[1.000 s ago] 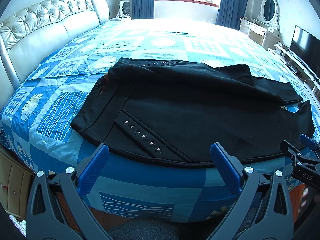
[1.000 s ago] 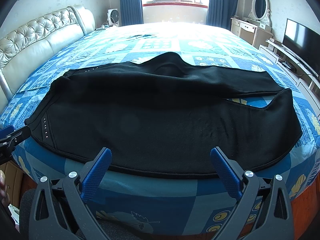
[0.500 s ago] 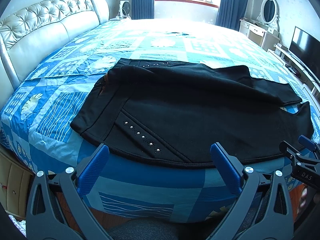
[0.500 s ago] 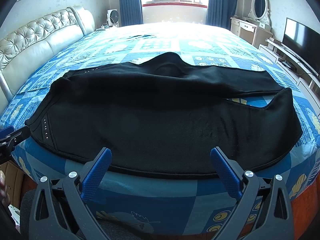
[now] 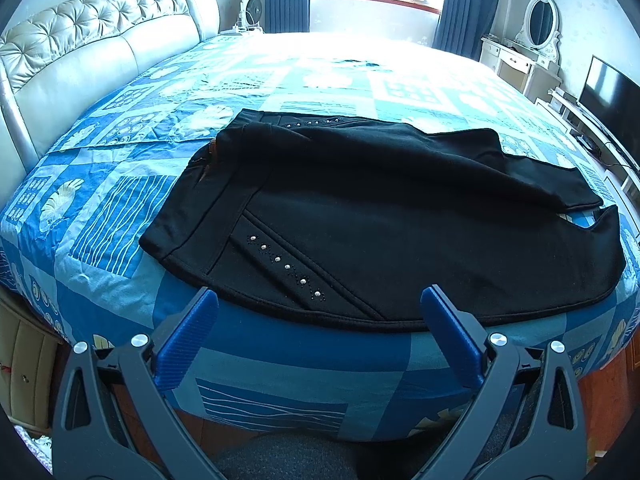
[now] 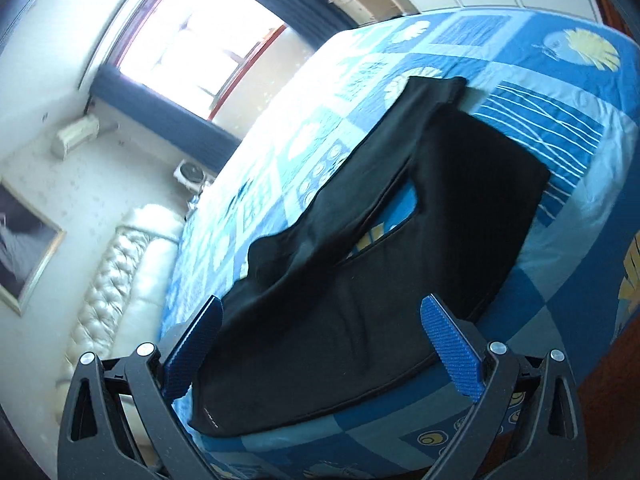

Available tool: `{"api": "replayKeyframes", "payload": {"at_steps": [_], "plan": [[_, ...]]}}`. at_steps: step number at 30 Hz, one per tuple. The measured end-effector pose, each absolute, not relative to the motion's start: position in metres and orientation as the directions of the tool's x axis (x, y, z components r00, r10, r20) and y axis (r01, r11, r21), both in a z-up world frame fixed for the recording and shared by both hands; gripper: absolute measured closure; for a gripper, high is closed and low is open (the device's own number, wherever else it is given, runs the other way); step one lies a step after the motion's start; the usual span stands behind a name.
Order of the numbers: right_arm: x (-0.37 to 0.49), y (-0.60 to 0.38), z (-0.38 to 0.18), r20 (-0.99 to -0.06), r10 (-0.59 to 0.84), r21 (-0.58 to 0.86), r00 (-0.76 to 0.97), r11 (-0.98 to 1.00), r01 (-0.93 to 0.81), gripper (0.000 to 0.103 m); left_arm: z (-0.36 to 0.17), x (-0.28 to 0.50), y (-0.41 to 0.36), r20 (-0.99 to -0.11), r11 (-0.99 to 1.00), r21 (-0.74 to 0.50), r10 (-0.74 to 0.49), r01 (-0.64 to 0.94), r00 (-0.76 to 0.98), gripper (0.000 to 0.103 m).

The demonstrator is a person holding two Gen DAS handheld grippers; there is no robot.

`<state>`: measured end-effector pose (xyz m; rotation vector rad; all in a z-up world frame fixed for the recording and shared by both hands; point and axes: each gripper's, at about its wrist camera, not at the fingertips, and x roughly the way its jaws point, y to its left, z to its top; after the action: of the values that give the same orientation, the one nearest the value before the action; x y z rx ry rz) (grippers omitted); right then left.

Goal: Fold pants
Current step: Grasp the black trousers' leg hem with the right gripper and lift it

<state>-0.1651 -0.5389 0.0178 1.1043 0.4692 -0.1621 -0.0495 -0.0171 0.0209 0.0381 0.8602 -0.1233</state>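
Observation:
Black pants (image 5: 380,216) lie spread across the near side of the bed, waistband to the left, with a row of silver studs (image 5: 286,266) by the pocket. The far leg is draped loosely over the near one. My left gripper (image 5: 318,306) stands open just short of the pants' near hem, holding nothing. In the right wrist view, which is steeply tilted and blurred, the same pants (image 6: 380,248) show their two legs parted towards the cuffs. My right gripper (image 6: 320,316) is open above the near leg, with nothing between its fingers.
The bed (image 5: 120,216) has a blue patterned quilt and a tufted cream headboard (image 5: 80,52) on the left. A dressing table with mirror (image 5: 532,40) and a TV (image 5: 608,92) stand to the right. A wooden drawer unit (image 5: 24,368) sits at the lower left.
The right gripper has swung sharply, rolling its view and shifting towards the leg end of the pants. It has left the left wrist view. The left gripper has barely moved.

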Motion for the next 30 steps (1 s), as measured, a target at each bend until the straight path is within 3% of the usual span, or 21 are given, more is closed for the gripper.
{"api": "replayKeyframes", "payload": {"at_steps": [4,10,17,19,20,21,24,30], "plan": [[-0.186,-0.605,-0.012,-0.497,0.021,0.816,0.867,0.35,0.46,0.004,0.022,-0.048,-0.017,-0.754,0.992,-0.017,-0.094,0.124,0.65,0.002],[-0.164,-0.628,-0.044,-0.536,0.062,0.818,0.842,0.282,0.501,0.004,0.016,-0.045,-0.013,-0.766,0.993,-0.018,-0.087,0.114,0.637,0.002],[-0.145,-0.638,-0.079,-0.453,0.088,0.892,0.887,0.059,0.449,0.007,0.001,-0.039,-0.007,-0.791,0.995,-0.008,-0.068,0.101,0.607,0.002],[-0.139,-0.642,-0.076,-0.474,0.065,0.88,0.878,0.059,0.47,0.033,-0.002,-0.038,-0.005,-0.796,0.996,-0.006,-0.062,0.094,0.602,0.002],[-0.137,-0.644,-0.078,-0.48,0.068,0.877,0.874,0.054,0.478,0.058,-0.003,-0.037,-0.004,-0.799,0.996,-0.006,-0.06,0.091,0.599,0.002],[-0.135,-0.648,-0.082,-0.466,0.076,0.885,0.881,0.042,0.465,0.073,-0.004,-0.037,-0.003,-0.801,0.996,-0.006,-0.058,0.088,0.596,0.002],[-0.139,-0.656,-0.077,-0.442,0.06,0.897,0.895,0.041,0.44,0.086,-0.008,-0.036,0.0,-0.804,0.997,0.001,-0.049,0.082,0.593,0.002],[-0.19,-0.666,-0.037,-0.523,-0.184,0.79,0.832,0.26,0.555,0.091,-0.014,-0.036,0.002,-0.814,0.997,-0.003,-0.049,0.081,0.579,0.002]]}}
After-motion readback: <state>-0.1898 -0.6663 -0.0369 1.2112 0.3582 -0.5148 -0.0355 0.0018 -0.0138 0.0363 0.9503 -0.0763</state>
